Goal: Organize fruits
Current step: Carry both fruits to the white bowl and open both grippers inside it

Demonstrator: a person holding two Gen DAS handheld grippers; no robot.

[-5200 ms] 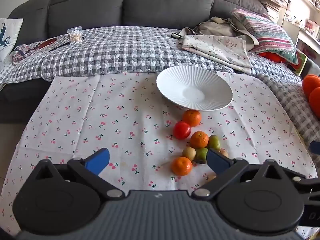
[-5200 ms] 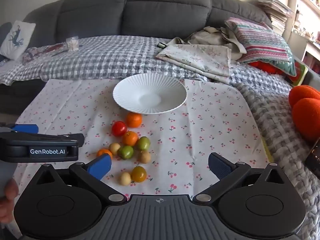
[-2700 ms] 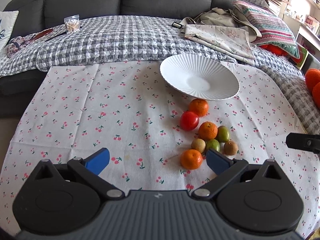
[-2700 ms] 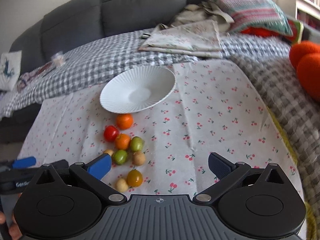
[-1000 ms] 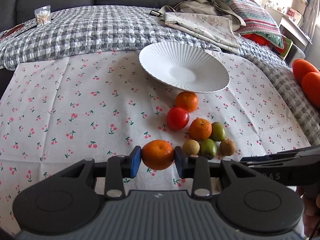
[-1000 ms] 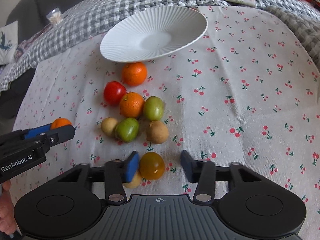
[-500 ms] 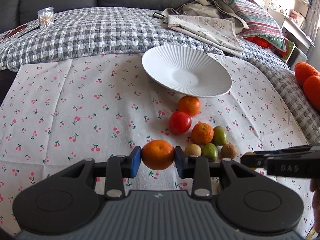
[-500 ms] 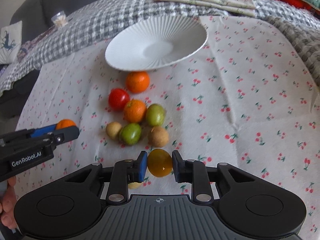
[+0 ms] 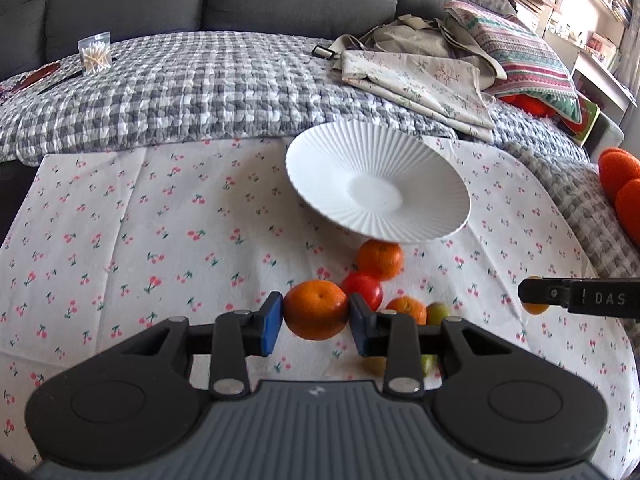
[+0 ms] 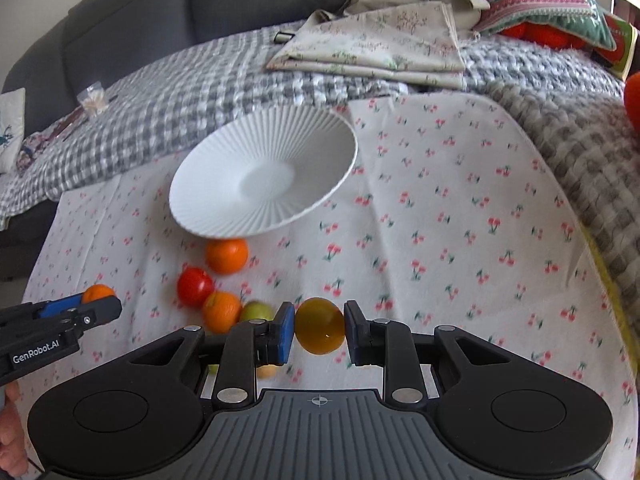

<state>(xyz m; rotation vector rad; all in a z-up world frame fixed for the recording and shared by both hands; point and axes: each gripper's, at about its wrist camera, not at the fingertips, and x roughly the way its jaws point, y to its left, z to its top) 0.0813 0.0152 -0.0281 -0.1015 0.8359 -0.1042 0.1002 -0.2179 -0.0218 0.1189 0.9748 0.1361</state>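
Observation:
My left gripper (image 9: pixel 316 322) is shut on an orange mandarin (image 9: pixel 316 309), held above the cherry-print cloth. My right gripper (image 10: pixel 319 334) is shut on a yellow-orange tomato (image 10: pixel 319 331), also lifted off the cloth. An empty white ribbed plate (image 9: pixel 340 160) (image 10: pixel 208 156) lies beyond both. Below its near rim sit a mandarin (image 10: pixel 226 255), a red tomato (image 10: pixel 195 286), another mandarin (image 10: pixel 221 310) and a green fruit (image 10: pixel 256 311); more small fruits are half hidden behind my fingers. In the left wrist view the right gripper (image 9: pixel 538 300) shows at the right with its tomato.
The cloth (image 9: pixel 140 220) covers a checked grey blanket (image 9: pixel 200 80) on a grey sofa. Folded fabric and a bag (image 9: pixel 420 72), a striped cushion (image 9: pixel 520 52), orange plush balls (image 9: pixel 620 184) and a small box of cotton swabs (image 9: pixel 95 54) lie around. A person's hand (image 10: pixel 10 436) shows at the lower left.
My right gripper closed on the yellow-orange tomato and lifted it from the cloth. My left gripper kept its hold on the mandarin and drew a little closer to the plate.

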